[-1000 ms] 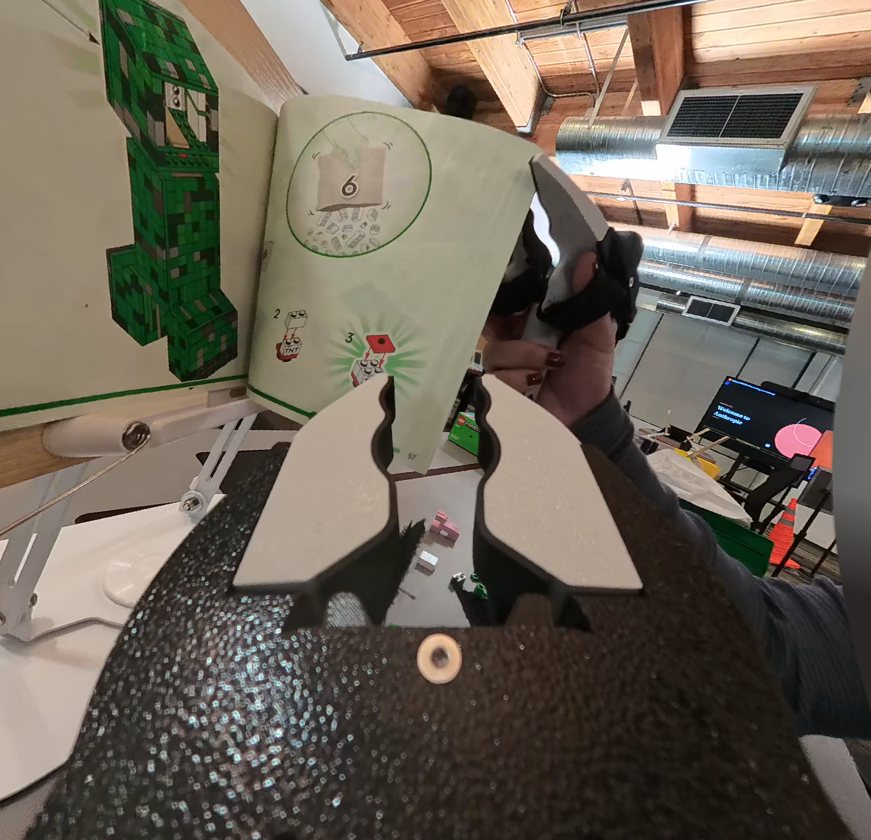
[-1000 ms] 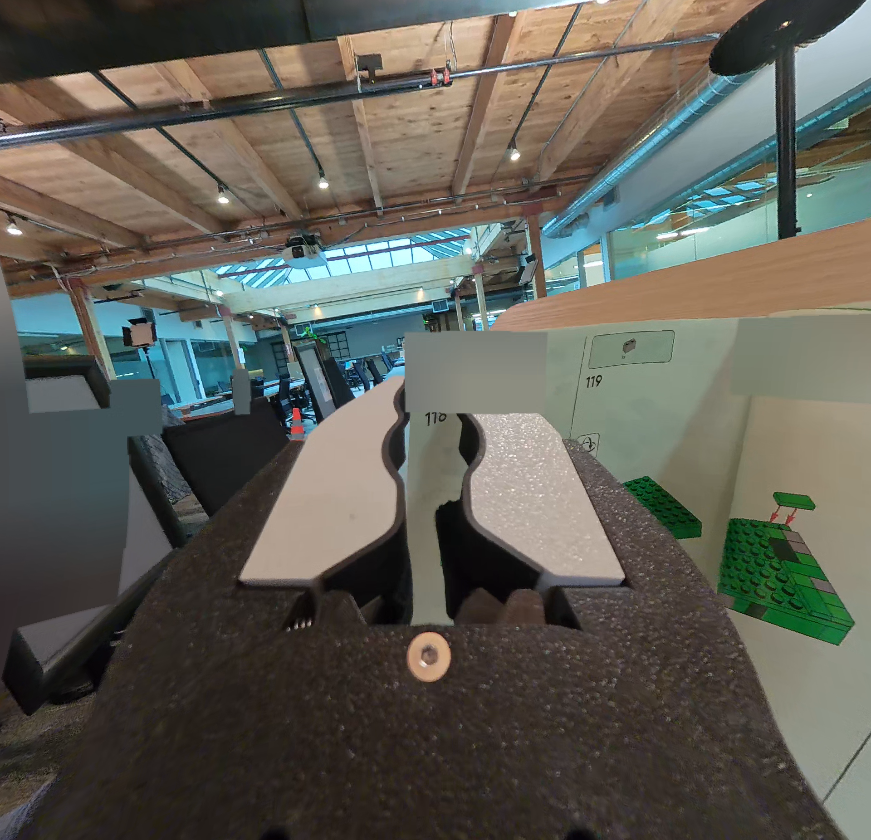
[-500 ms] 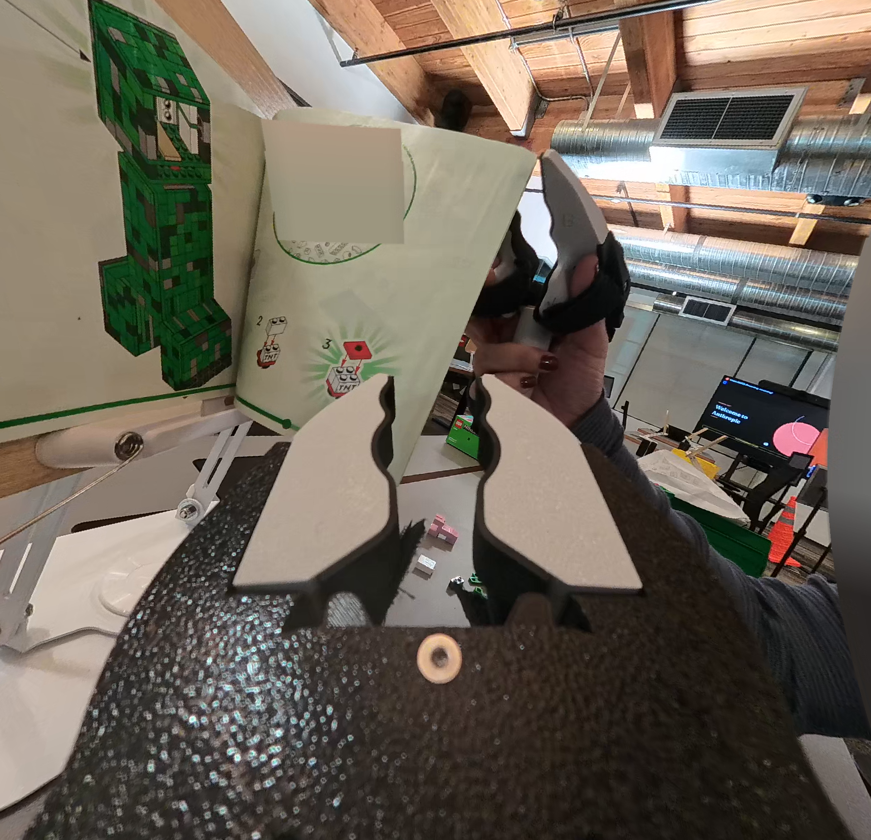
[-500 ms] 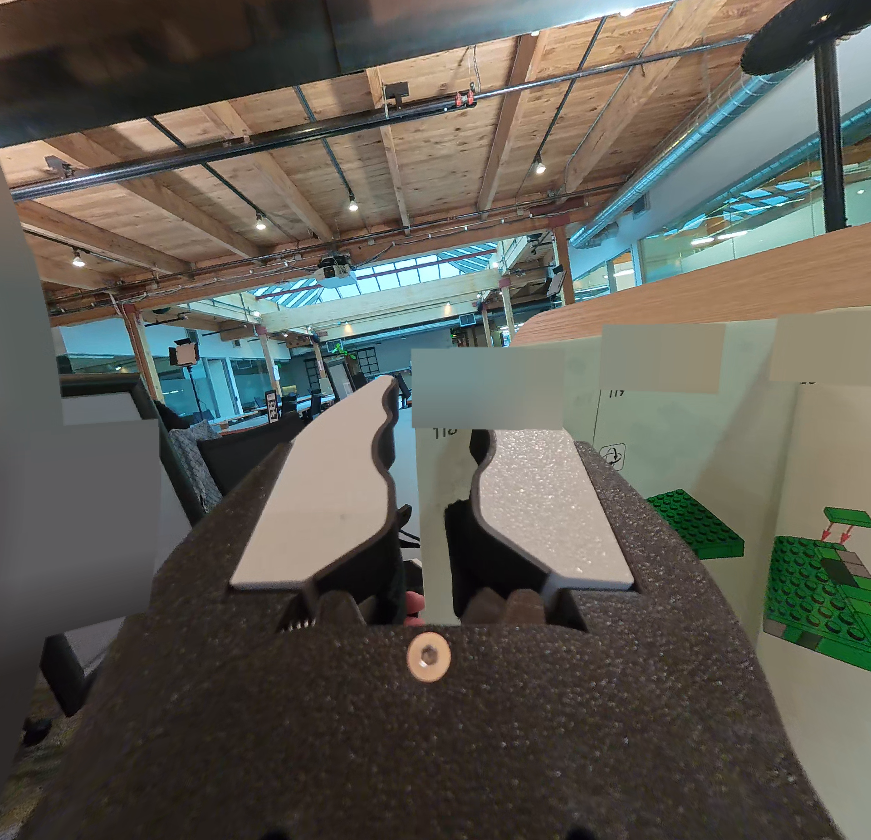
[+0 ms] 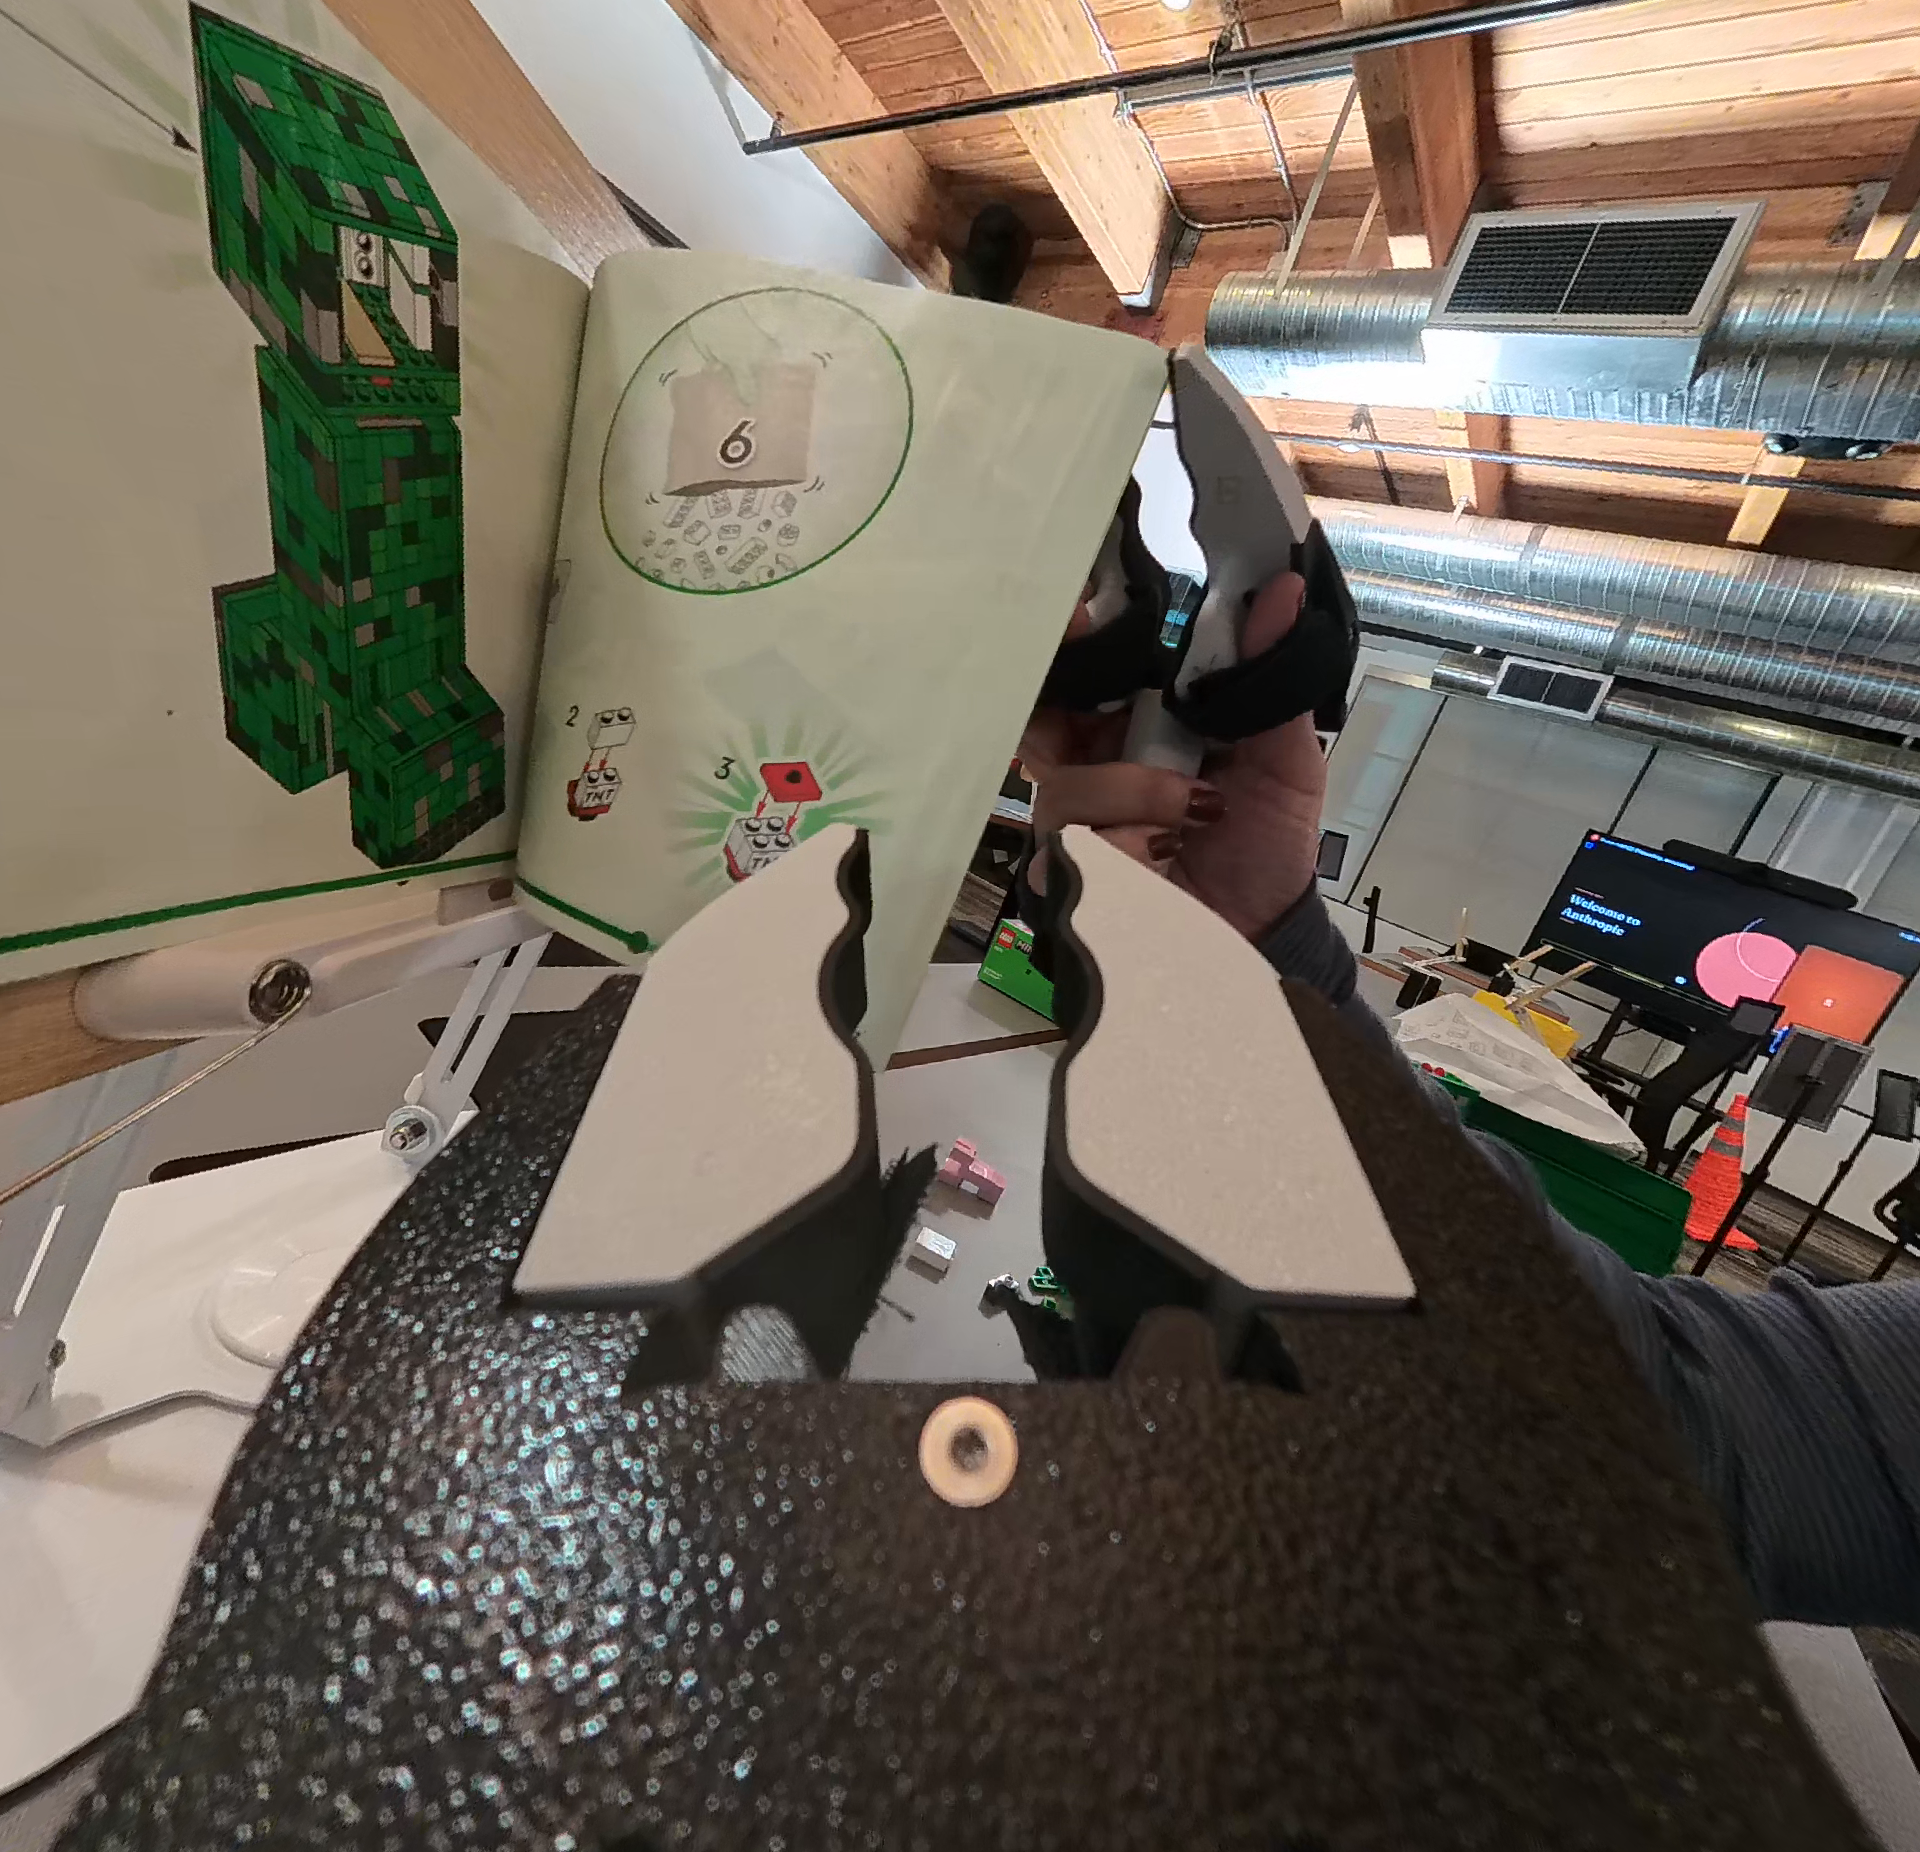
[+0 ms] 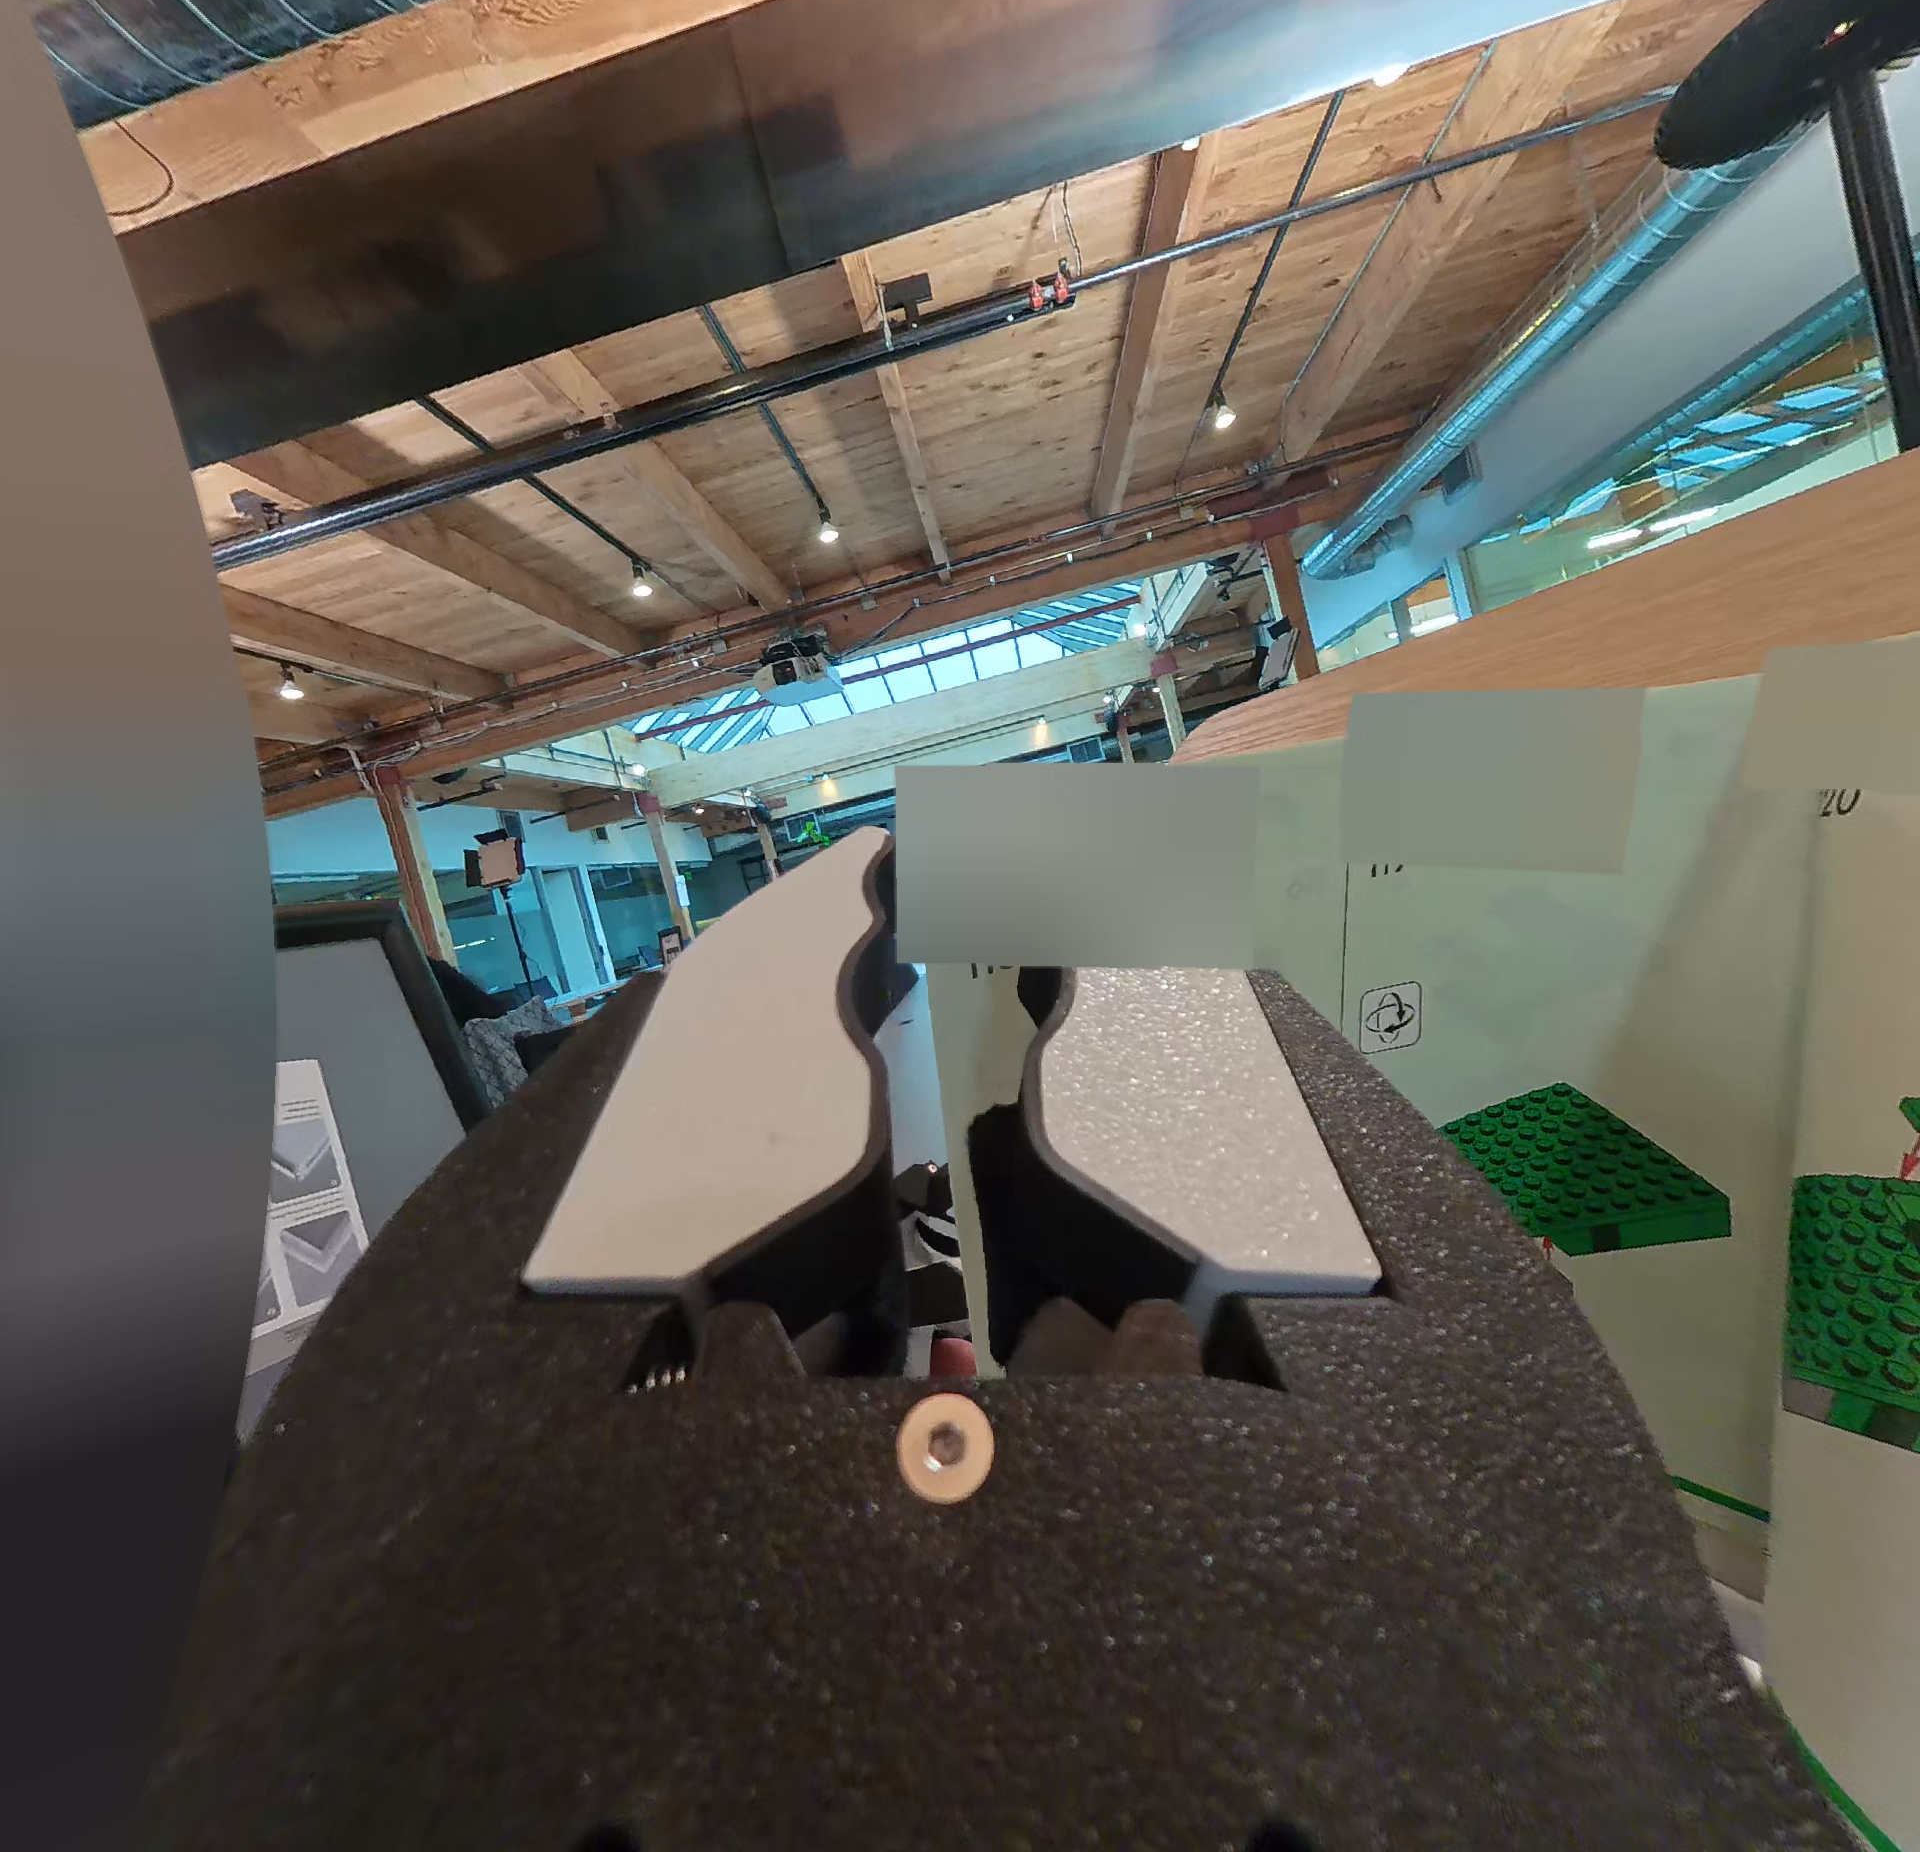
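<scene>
The right gripper [image 6: 961, 971] is standing parted around a lifted page [image 5: 831, 597] of the booklet [image 5: 156, 555] at twelve o'clock, while the left gripper [image 5: 961, 867] is hovering empty, jaws apart, at its six o'clock edge.

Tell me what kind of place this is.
Probably an open-plan office or workshop loft: a timber-beam ceiling with exposed metal ducts, a presentation screen among stands, and glass-walled rooms farther back.
</scene>
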A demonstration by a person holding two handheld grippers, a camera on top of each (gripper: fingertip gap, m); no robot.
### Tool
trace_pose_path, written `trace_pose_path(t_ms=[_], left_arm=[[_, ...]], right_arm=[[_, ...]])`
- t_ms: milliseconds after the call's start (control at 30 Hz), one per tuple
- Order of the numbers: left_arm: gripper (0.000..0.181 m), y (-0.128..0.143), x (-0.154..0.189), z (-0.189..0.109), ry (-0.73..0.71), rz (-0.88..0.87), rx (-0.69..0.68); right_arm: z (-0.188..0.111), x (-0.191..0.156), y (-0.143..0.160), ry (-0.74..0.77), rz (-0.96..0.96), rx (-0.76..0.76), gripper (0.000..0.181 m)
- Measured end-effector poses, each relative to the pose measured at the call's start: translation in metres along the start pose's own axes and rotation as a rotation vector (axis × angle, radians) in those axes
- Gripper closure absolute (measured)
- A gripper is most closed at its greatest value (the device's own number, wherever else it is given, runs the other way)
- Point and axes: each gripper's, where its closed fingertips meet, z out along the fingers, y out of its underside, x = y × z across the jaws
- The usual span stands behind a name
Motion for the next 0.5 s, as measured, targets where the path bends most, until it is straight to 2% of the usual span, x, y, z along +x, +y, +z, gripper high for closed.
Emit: trace_pose_path(t_ms=[133, 500], left_arm=[[0.150, -0.0005, 0.0000, -0.0002, -0.001, 0.000, 0.002], [0.150, -0.0020, -0.0008, -0.0009, -0.009, 0.002, 0.008]], right_arm=[[0.0004, -0.0030, 0.0000, -0.023, 0.015, 0.007, 0.154], [-0.0023, -0.0017, 0.0001, -0.031, 0.036, 0.032, 0.155]])
